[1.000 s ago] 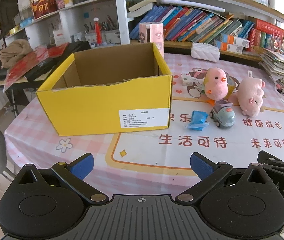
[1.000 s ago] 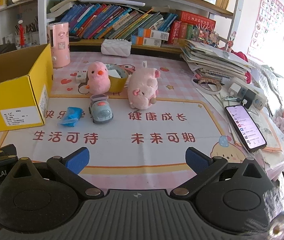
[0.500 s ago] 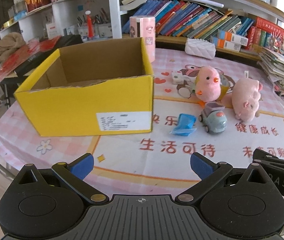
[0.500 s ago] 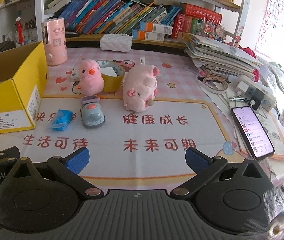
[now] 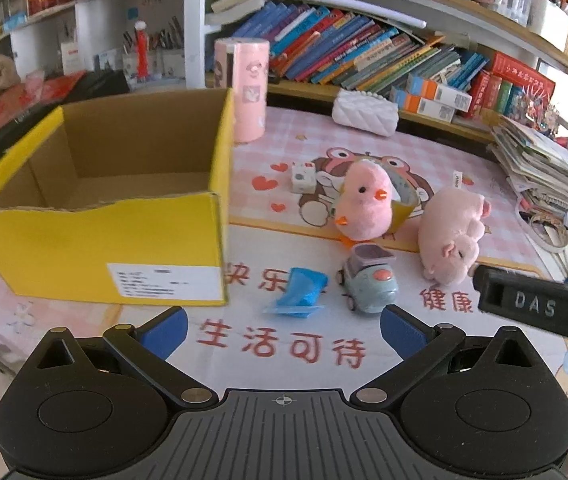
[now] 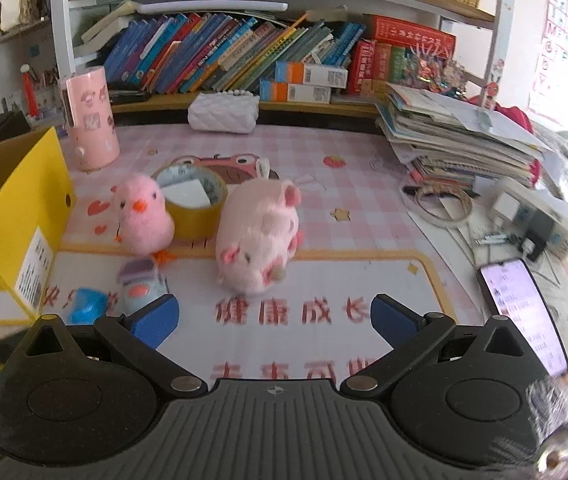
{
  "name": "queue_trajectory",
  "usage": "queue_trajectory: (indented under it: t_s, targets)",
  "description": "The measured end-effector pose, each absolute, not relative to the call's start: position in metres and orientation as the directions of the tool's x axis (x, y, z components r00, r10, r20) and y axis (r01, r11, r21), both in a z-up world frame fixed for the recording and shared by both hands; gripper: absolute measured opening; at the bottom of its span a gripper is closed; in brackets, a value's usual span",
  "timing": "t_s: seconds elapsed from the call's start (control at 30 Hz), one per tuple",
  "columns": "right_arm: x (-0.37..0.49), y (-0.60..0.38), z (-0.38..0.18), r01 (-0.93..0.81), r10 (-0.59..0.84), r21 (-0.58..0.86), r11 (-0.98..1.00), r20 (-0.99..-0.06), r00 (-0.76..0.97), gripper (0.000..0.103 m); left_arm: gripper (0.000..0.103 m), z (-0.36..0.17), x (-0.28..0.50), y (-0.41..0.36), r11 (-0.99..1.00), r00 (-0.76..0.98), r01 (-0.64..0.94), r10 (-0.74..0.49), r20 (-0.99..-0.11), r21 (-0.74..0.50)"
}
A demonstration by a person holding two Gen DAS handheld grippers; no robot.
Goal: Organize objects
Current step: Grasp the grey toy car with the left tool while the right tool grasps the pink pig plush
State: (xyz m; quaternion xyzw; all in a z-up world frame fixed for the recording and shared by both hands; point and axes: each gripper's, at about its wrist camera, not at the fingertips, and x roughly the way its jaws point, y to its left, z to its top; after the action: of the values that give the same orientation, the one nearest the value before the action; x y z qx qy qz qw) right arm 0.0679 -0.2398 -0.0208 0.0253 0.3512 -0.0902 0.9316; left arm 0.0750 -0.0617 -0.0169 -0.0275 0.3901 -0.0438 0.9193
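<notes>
Pink checked table (image 5: 424,152), bookshelf behind. One yellow box (image 5: 96,256), open top, left of toys. Ahead of the wide-open, empty left gripper (image 5: 282,330): one pink pig (image 6: 258,236), one pink chick (image 6: 144,216), one toy car (image 5: 368,282), one blue wrapper (image 5: 300,292). Right gripper (image 6: 272,320) also wide, pig just beyond its tips.

Yellow box (image 5: 96,248), brown inside, white label. Pink chick (image 5: 364,204), orange beak and feet. Pink pig (image 5: 450,236). Pale blue-green toy car (image 5: 368,282), lilac roof, orange nose. Blue wrapper (image 5: 298,292). Pink-and-white checked tablecloth (image 5: 364,148), red lettering. Blue finger pads (image 5: 164,330) on black grippers.
</notes>
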Motion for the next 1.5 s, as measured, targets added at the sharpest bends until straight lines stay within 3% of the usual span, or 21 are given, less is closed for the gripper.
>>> queue_trajectory:
  t_s: [0.1,0.23,0.5,0.6,1.07,1.23,1.43,1.5]
  targets:
    - [0.082,-0.251,-0.021,0.155,-0.108,0.012,0.988,-0.659,0.744,0.100,0.102,-0.019,0.080,-0.073,0.995,0.697,0.063,-0.103,-0.710,-0.082]
    - [0.102,-0.267,-0.024,0.128,-0.070,0.041,0.991,-0.655,0.752,0.091,0.099,-0.022,0.086,-0.091,0.993,0.699,0.100,-0.115,-0.705,-0.063]
    - [0.136,-0.290,-0.034,0.085,-0.006,0.085,0.993,-0.671,0.741,0.087,0.068,-0.032,0.112,-0.124,0.989,0.684,0.143,-0.120,-0.720,-0.029]
    - [0.148,-0.295,-0.036,0.057,0.018,0.090,0.994,-0.670,0.742,0.087,0.063,-0.042,0.127,-0.135,0.991,0.666,0.135,-0.103,-0.739,-0.016]
    - [0.198,-0.300,-0.060,-0.048,0.141,0.149,0.988,-0.714,0.686,0.087,0.054,-0.075,0.162,-0.155,0.994,0.572,0.106,-0.050,-0.819,0.013]
    - [0.209,-0.295,-0.068,-0.066,0.164,0.159,0.985,-0.743,0.649,0.087,0.042,-0.073,0.162,-0.156,0.995,0.578,0.101,-0.047,-0.815,0.014]
    - [0.207,-0.291,-0.070,-0.129,0.166,0.106,0.986,-0.729,0.664,0.064,0.041,-0.066,0.159,-0.146,0.995,0.561,0.069,-0.096,-0.822,-0.070]
    - [0.204,-0.292,-0.067,-0.122,0.159,0.105,0.987,-0.733,0.662,0.062,0.041,-0.059,0.153,-0.143,0.994,0.579,0.072,-0.113,-0.808,-0.087]
